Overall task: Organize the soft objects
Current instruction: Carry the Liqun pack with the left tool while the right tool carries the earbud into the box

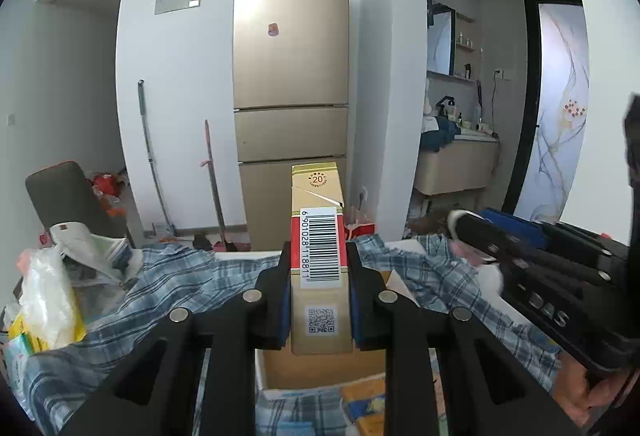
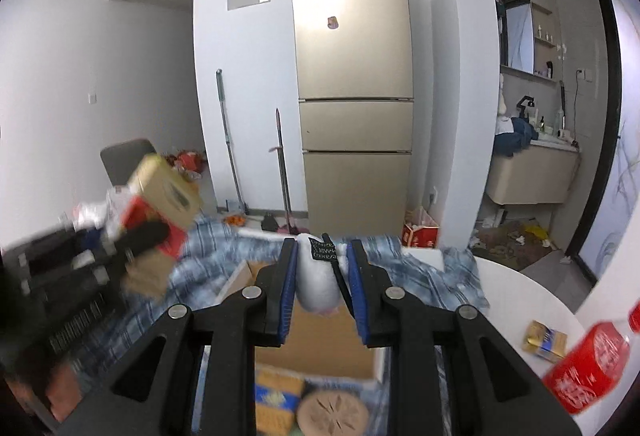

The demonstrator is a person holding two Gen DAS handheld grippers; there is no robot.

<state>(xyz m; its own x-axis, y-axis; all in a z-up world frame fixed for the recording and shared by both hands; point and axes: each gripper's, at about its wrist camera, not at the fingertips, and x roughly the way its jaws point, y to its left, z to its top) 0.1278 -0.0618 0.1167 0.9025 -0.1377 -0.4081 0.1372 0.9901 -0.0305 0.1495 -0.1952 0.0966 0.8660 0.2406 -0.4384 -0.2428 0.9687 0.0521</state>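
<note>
Left fingers [image 1: 319, 272] clenched on a gold-and-red carton [image 1: 318, 236], barcode side up, long axis pointing away from me toward the gold fridge [image 1: 290, 75]. The carton is held above an open cardboard box [image 1: 320, 368] that sits on a blue plaid cloth [image 1: 168, 276].

Right fingers [image 2: 322, 276] clenched on a white soft pouch [image 2: 318, 284] with a black label at its far end; a black strap runs down its right side. It is held over the same cardboard box [image 2: 332, 340]. In the right wrist view the other gripper and its carton [image 2: 160, 203] show at left, blurred.

White tabletop [image 2: 520, 296] at right carries a red bottle [image 2: 588, 364] and a small gold-and-blue packet [image 2: 546, 340]. Plastic bags [image 1: 52, 300] lie at the left on the cloth.
</note>
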